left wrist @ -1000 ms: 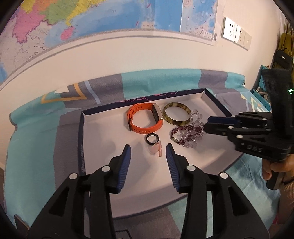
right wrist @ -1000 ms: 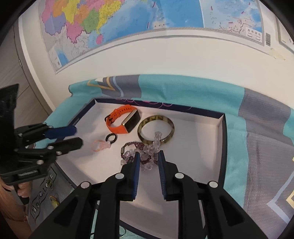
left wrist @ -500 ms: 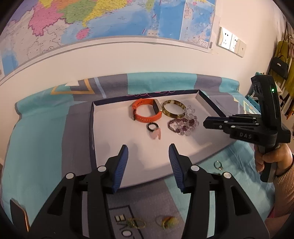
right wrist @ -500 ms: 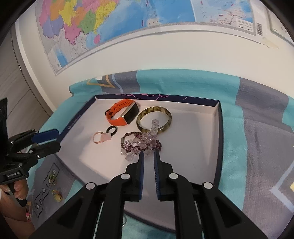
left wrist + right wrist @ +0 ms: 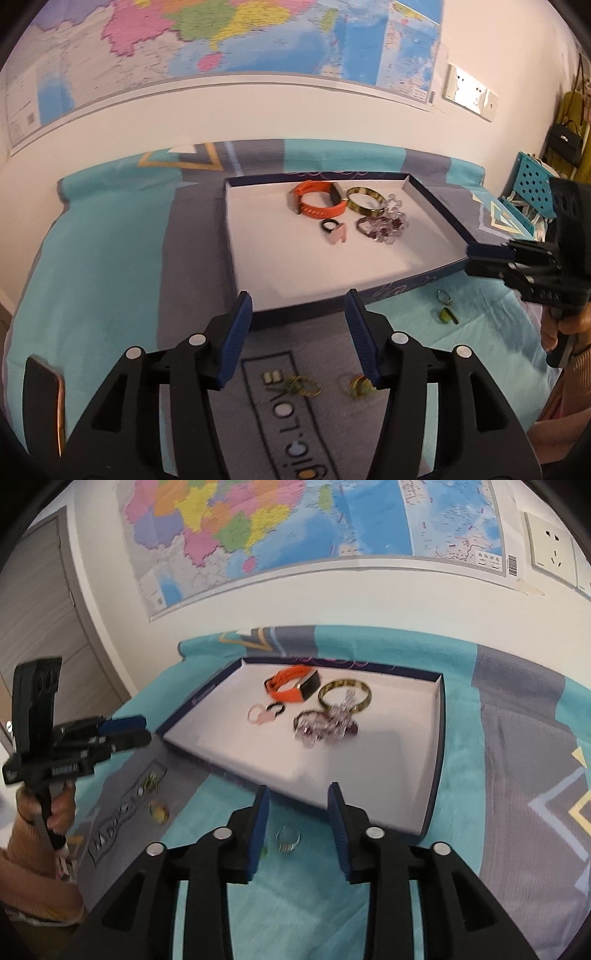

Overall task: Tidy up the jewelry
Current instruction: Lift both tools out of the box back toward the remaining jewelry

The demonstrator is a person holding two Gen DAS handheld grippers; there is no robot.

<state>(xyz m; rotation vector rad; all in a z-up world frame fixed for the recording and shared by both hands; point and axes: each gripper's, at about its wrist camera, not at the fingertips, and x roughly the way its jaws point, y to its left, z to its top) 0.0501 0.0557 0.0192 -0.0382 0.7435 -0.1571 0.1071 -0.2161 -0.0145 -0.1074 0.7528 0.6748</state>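
Rings still loose on the cloth come next: the right gripper [image 5: 298, 825], jaws just opened and empty, should straddle the clear ring [image 5: 287, 837] low-centre, while the left gripper [image 5: 298, 336], likewise parted, takes the yellow-green ring [image 5: 361, 386] before the tray [image 5: 436, 206].

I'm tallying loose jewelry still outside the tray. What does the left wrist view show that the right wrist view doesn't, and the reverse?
Only the left wrist view: a phone lying at the cloth's left edge, and a small pale clasp beside a green-gold ring.

Only the right wrist view: a grey door.

Both: the tray holding the orange watch, the bangle and the purple bead bracelet; a silver ring outside the tray; the wall map.
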